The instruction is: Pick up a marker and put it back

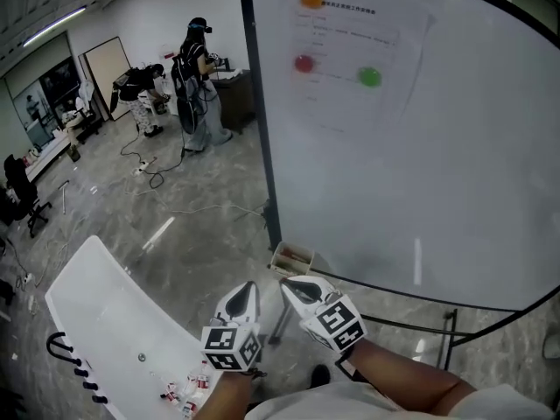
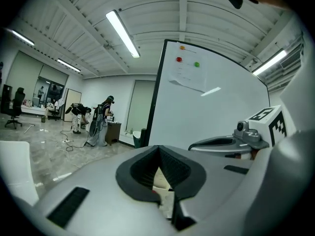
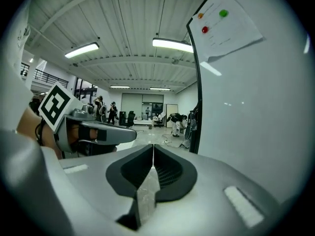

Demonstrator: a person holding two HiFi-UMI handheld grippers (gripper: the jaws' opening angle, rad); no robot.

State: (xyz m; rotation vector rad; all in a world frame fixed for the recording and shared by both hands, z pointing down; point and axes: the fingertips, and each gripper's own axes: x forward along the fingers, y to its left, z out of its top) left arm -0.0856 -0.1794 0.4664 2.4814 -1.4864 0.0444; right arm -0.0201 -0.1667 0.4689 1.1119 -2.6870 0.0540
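Both claws are pinched together and empty: left claw (image 1: 249, 289) and right claw (image 1: 290, 283), side by side just below the board (image 1: 420, 147). A small box (image 1: 291, 257) sits at the board's bottom corner; I cannot make out the marker.

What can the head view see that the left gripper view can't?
Only the head view: the marker cube on the left hand-held gripper and the stand under the whiteboard. Only the left gripper view: the ceiling lamps. Both: the whiteboard, its sheet with coloured dots, and a standing person.
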